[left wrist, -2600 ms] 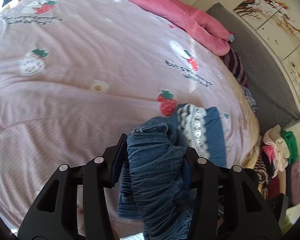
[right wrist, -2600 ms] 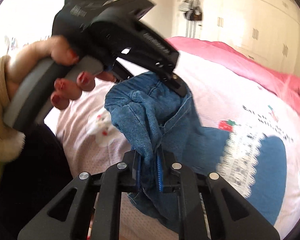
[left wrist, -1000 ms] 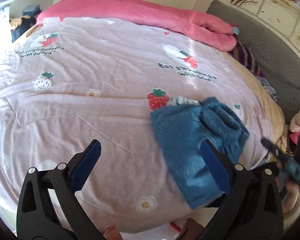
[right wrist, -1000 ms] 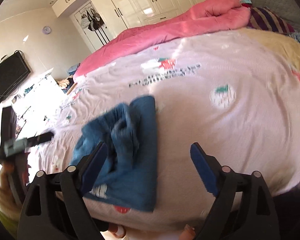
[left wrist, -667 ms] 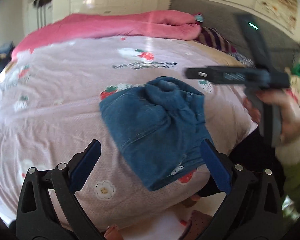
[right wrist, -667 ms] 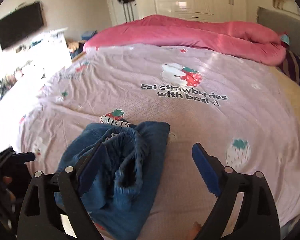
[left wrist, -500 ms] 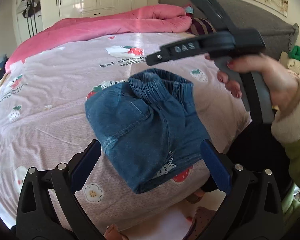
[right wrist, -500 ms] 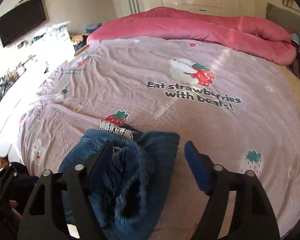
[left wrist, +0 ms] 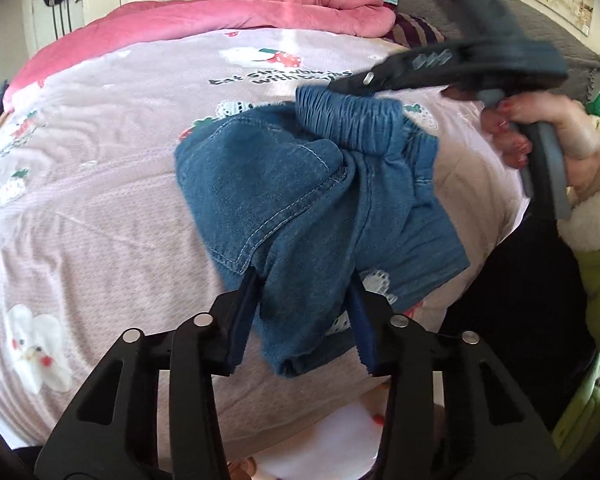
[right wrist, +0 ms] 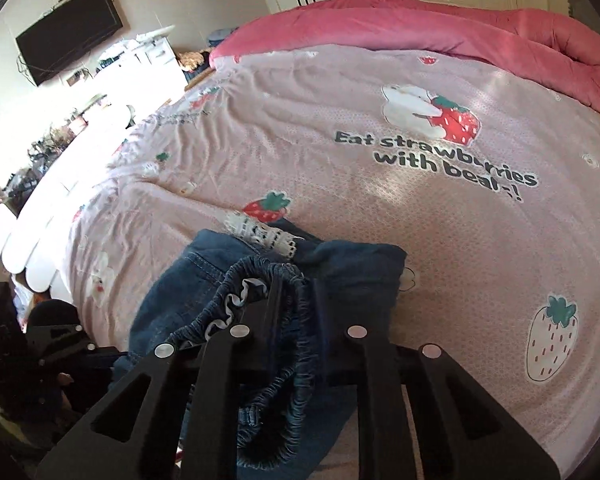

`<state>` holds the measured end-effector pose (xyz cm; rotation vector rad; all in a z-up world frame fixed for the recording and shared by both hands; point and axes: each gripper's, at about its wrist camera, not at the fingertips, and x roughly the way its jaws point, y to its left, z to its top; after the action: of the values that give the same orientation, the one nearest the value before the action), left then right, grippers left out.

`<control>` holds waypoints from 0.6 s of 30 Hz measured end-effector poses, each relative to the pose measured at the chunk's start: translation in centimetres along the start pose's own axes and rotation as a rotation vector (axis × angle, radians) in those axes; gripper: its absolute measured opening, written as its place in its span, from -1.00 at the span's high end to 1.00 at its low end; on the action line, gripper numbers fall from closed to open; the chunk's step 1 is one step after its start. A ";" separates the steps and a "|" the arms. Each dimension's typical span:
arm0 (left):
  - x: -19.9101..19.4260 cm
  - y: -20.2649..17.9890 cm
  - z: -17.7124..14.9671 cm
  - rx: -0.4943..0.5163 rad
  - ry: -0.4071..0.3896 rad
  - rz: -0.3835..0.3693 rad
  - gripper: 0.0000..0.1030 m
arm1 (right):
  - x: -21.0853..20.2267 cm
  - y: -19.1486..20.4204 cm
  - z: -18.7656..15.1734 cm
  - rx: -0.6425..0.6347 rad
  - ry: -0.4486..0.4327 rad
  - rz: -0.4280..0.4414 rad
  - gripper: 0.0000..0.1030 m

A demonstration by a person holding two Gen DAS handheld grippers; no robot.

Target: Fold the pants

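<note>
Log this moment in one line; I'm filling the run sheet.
left tongs: closing on jeans hem | right tongs: closing on waistband | bed: jeans bunched

The pants (left wrist: 300,184) were matt blue denim; the bed (left wrist: 100,200) wore soft pink printed cloth; the tongs (left wrist: 300,316) were matt black plastic.

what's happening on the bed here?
A person is folding small denim pants on a pink strawberry bedspread. Both jaws have just been closing: the left gripper pinches a bunched edge of the pants nearest the person, and the right gripper clamps the elastic waistband.
</note>
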<state>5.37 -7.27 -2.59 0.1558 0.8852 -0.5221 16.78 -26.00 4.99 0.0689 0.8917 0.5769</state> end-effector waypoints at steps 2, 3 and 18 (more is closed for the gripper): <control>-0.6 0.3 -0.5 0.000 -0.006 0.025 0.33 | -1.1 0.5 -0.2 -0.018 -0.030 0.011 0.73; -0.9 0.5 -0.7 0.000 -0.005 0.023 0.33 | -1.3 0.3 -0.6 -0.018 -0.023 -0.001 0.73; -1.6 0.7 -1.6 -0.008 0.018 -0.025 -0.23 | -5.1 -0.5 -3.4 0.003 -0.099 0.012 0.57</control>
<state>3.82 -5.52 -2.40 0.1424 0.9080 -0.5410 11.95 -29.58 6.33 0.1048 0.7969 0.5786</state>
